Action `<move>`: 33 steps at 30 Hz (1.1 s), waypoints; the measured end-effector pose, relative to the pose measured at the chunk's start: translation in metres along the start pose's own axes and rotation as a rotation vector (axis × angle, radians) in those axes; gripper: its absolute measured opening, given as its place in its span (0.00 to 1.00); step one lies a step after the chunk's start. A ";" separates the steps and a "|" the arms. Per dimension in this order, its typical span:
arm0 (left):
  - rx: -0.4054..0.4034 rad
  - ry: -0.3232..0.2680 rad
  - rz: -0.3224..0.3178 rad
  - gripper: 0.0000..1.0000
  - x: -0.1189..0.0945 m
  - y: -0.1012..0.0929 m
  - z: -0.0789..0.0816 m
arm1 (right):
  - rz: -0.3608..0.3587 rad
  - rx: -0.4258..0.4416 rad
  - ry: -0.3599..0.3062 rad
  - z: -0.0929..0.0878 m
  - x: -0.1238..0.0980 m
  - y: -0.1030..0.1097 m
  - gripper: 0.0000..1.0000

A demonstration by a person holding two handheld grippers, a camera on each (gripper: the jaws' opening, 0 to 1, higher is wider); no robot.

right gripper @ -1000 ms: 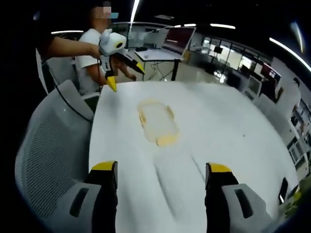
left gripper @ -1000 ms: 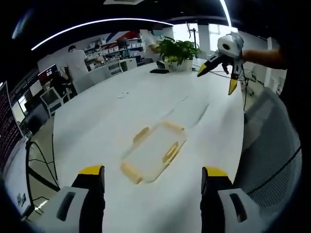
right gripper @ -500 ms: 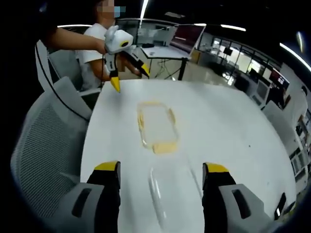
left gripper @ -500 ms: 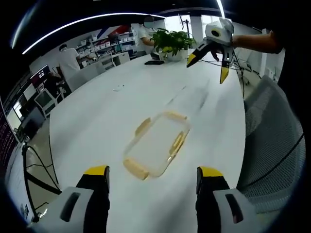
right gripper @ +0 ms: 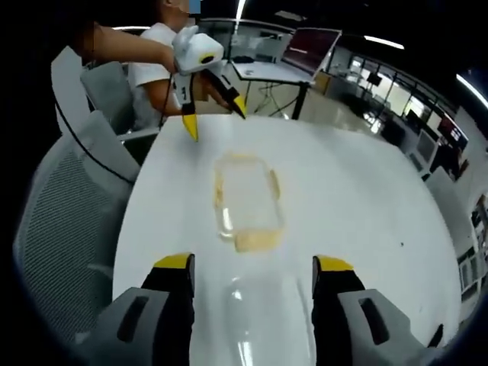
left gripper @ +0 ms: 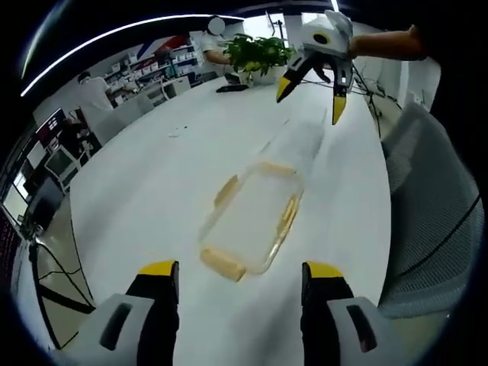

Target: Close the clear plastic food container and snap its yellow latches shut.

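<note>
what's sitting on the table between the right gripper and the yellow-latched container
A clear lid lies between the right gripper and the container, in the right gripper view; otherwise bare white table.

opposing views from table ends, sharing container point(left gripper: 252, 221) between

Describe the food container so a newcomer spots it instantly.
Start at the big white table. Lying flat on it, between the two hand-held grippers, is a clear rectangular food container. Yellow latches on its edges set it apart from the clear lid beside it.
</note>
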State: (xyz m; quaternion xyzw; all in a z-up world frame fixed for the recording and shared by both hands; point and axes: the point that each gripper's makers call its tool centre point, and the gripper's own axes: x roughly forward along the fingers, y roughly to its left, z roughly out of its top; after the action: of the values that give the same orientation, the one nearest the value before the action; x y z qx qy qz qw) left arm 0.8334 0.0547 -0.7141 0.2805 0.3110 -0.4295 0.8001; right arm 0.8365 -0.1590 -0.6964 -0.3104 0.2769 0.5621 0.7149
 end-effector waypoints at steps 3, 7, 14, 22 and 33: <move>0.005 0.016 -0.012 0.58 0.005 0.003 -0.003 | 0.017 0.000 0.014 0.001 0.008 -0.002 0.58; 0.021 0.024 -0.024 0.56 0.010 0.006 -0.004 | 0.039 -0.004 0.039 -0.001 0.017 -0.003 0.57; 0.040 0.038 -0.049 0.53 0.020 0.014 -0.008 | 0.069 -0.013 0.089 -0.006 0.033 -0.002 0.54; 0.086 0.053 -0.092 0.49 0.033 0.019 -0.011 | 0.074 0.002 0.121 -0.008 0.049 -0.006 0.48; 0.146 0.101 -0.140 0.44 0.045 0.021 -0.023 | 0.101 -0.013 0.169 -0.012 0.073 -0.003 0.47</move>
State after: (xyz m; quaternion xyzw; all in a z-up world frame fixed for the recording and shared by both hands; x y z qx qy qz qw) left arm 0.8658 0.0579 -0.7584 0.3371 0.3377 -0.4912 0.7287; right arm 0.8545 -0.1227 -0.7582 -0.3470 0.3478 0.5710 0.6577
